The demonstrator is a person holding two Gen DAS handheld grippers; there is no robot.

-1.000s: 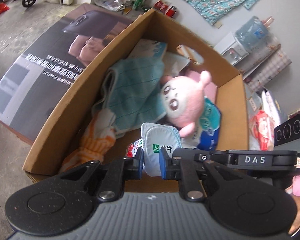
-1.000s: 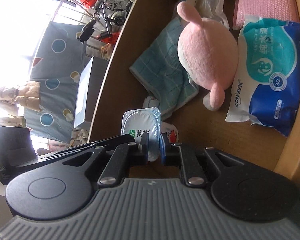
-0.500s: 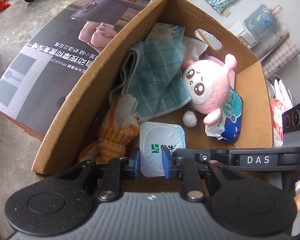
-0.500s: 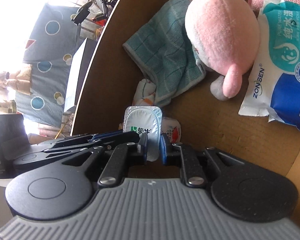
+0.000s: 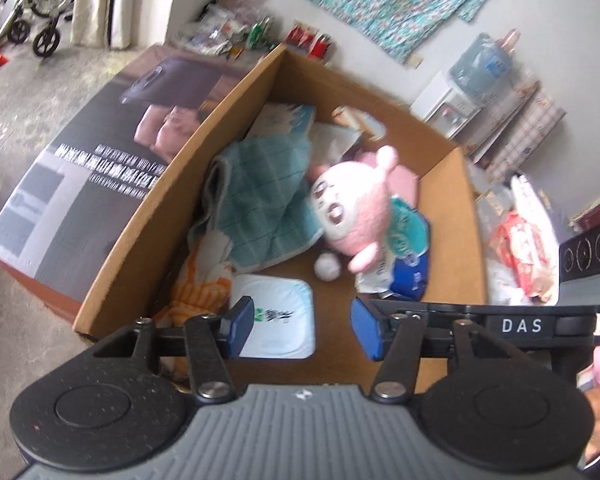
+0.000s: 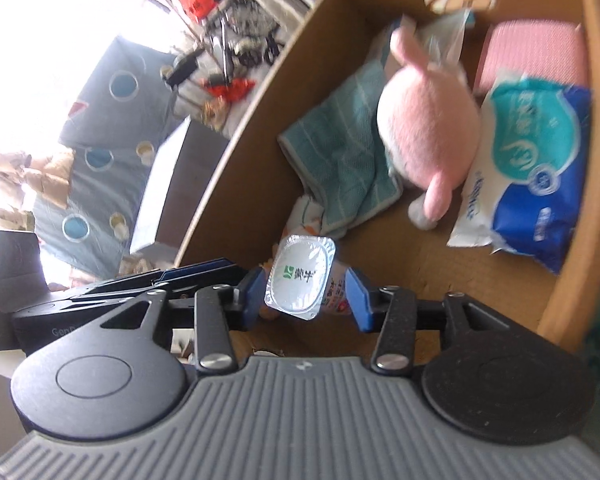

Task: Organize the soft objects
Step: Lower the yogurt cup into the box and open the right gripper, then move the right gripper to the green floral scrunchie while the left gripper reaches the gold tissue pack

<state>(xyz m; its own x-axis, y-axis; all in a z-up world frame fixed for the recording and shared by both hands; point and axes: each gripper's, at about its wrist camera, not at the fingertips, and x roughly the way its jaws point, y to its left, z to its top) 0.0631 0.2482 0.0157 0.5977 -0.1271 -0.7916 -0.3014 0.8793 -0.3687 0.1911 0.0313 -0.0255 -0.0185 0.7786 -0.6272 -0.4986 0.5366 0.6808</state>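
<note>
Closest to me, both claws hang over the near end of the cardboard box [image 5: 148,216]. My left gripper [image 5: 302,330] is spread wide and grasps nothing; its blue pads stand apart above the yogurt cup [image 5: 276,312], which lies on the box floor with its foil lid up. My right gripper [image 6: 302,292] is also released: the pads stand on each side of the same cup [image 6: 300,276], and I see a small gap on both sides, so I judge it is not pinched. I think the cup was set here, in the free corner, because the rest of the floor is taken.

Just beside the cup is an orange striped cloth [image 5: 196,284]. Further in, a teal towel [image 5: 260,208] lies folded along the left wall, and the pink plush toy [image 5: 352,216] leans on the wet wipes pack [image 6: 540,168]. At the far end a pink cloth [image 6: 532,52] rests against the wall.
</note>
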